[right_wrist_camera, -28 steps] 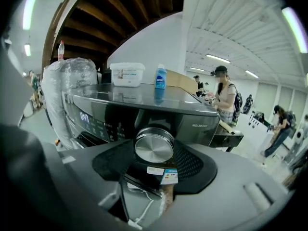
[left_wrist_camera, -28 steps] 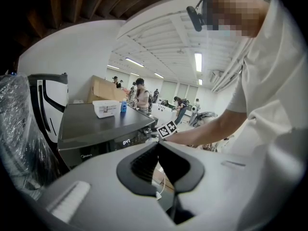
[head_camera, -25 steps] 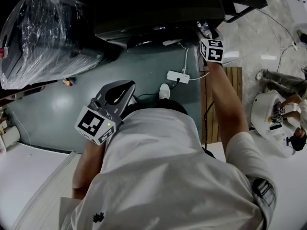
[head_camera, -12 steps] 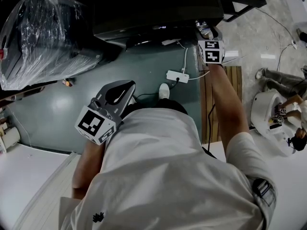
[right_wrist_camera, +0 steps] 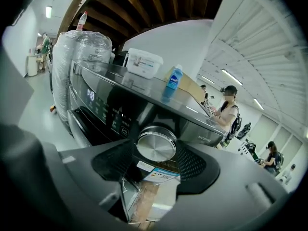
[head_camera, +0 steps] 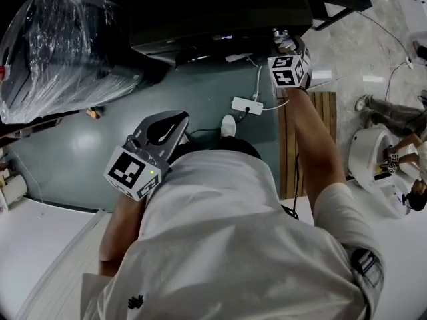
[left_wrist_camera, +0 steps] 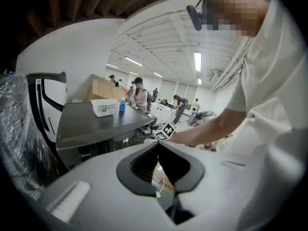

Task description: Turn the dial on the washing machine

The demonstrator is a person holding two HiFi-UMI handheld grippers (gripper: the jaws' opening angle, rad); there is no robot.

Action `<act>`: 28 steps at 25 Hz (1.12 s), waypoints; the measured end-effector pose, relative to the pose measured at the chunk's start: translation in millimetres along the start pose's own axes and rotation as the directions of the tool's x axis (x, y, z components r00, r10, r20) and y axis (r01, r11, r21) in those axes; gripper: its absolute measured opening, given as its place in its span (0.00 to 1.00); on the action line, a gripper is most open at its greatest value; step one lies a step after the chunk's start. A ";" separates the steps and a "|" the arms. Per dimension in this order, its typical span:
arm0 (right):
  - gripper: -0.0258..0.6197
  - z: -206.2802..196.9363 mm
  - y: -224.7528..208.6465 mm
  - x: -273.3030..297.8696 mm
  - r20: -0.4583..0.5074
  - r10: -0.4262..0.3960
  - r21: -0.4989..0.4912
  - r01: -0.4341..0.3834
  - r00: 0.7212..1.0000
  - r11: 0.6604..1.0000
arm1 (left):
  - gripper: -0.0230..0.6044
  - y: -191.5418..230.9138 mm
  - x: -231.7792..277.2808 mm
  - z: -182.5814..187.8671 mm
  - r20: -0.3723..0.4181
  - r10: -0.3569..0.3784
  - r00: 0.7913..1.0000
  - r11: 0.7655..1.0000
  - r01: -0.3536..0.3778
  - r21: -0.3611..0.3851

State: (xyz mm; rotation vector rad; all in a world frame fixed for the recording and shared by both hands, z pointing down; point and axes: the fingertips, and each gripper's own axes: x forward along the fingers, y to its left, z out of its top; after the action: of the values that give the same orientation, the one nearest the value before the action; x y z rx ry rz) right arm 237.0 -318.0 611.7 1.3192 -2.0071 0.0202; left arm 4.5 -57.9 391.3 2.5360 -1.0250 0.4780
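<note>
Jaws: R gripper (right_wrist_camera: pixel 157 153) clamps round, shiny steel dial (right_wrist_camera: pixel 156 146); L gripper (left_wrist_camera: pixel 159 144) closed, empty.

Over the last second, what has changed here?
The right gripper, clamped on the round silver dial of the dark washing machine, twisted at the wrist, its marker cube swinging slightly left in the head view. The left gripper stayed shut and still.

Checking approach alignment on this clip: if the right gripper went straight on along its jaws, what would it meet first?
The silver dial on the washing machine. It sits centred between the right gripper's jaws, which seem closed on its rim, so hardly any travel looks left.
</note>
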 end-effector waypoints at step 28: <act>0.43 9.4 -8.8 -11.7 0.070 0.080 0.170 -0.091 0.994 0.981 | 0.12 2.2 1.0 2.3 0.006 -0.003 1.000 1.000 0.003 0.003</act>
State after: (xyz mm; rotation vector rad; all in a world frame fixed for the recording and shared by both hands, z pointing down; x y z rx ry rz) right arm 241.3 -316.5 595.0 1.3537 -2.1546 0.2003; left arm 4.0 -61.0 390.2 2.5426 -1.0233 0.4723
